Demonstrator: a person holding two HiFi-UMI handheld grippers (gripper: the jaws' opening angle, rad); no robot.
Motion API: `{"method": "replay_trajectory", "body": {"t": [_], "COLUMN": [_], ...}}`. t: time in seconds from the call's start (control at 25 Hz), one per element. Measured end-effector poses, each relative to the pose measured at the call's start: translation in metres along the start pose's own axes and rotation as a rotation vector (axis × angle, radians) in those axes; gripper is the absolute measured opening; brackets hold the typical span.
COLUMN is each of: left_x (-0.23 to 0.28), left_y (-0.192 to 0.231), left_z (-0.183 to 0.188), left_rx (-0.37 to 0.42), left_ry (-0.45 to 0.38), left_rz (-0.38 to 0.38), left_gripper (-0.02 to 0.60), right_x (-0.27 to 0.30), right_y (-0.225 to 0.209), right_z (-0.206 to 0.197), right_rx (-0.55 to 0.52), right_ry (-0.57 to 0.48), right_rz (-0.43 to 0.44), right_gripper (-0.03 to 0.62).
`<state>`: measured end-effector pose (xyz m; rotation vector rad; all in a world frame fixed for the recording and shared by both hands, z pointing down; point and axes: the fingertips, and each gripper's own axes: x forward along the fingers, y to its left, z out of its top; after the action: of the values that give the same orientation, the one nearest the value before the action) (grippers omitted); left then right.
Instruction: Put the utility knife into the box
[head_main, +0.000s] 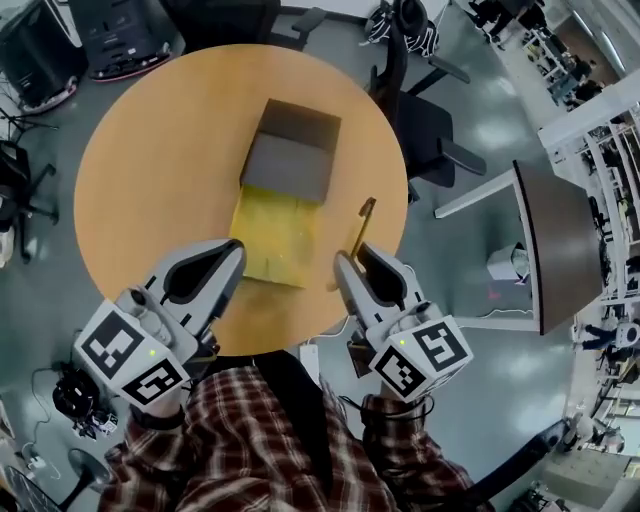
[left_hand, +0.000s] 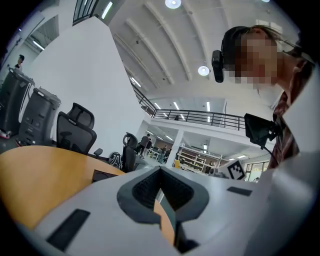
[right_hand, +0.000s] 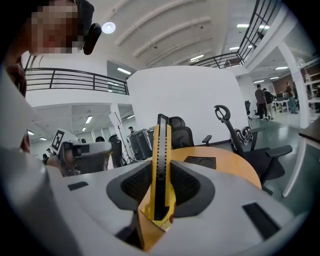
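Note:
A yellow utility knife (right_hand: 161, 165) with a black slider stands upright between the jaws of my right gripper (right_hand: 161, 187), which is shut on it. In the head view the knife (head_main: 361, 225) sticks out beyond my right gripper (head_main: 346, 262) over the round wooden table (head_main: 150, 160), just right of the open cardboard box (head_main: 285, 190). The box has a yellow inner flap (head_main: 273, 235) towards me and a grey one (head_main: 288, 165) behind. My left gripper (head_main: 233, 253) hangs at the box's near left corner, shut with nothing in it (left_hand: 161, 187).
Black office chairs (head_main: 425, 130) stand past the table's far right edge, and another chair (left_hand: 75, 130) shows behind the table. A dark desk (head_main: 560, 250) stands to the right. Equipment cases (head_main: 120, 35) sit on the floor at the far left.

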<state>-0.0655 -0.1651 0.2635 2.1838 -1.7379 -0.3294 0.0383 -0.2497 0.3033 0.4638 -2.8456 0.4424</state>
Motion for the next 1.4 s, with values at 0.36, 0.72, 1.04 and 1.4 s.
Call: {"method": "replay_trajectory", "body": {"t": [0.36, 0.72, 1.04, 1.4], "left_x": [0.004, -0.005, -0.017, -0.029], "left_y": [0.022, 0.048, 0.070, 0.096], "left_z": [0.000, 0.002, -0.015, -0.030], "left_rx": [-0.009, -0.038, -0.088, -0.137], "left_ry": [-0.021, -0.033, -0.006, 0.016], "left_rz": [0.038, 0.087, 0.134, 0.170], "left_gripper": [0.011, 0.011, 0.011, 0.011], "right_x": [0.035, 0.090, 0.155, 0.202], "right_y": [-0.008, -0.015, -0.023, -0.046], "right_z": [-0.010, -0.030, -0.091, -0.199], "right_rx": [-0.033, -0.164, -0.312, -0.421], "right_ry": [0.067, 0.243, 0.512, 0.852], "right_rz": [0.049, 0.109, 0.193, 0.216], "right_gripper": [0.123, 0.123, 0.123, 0.123]}}
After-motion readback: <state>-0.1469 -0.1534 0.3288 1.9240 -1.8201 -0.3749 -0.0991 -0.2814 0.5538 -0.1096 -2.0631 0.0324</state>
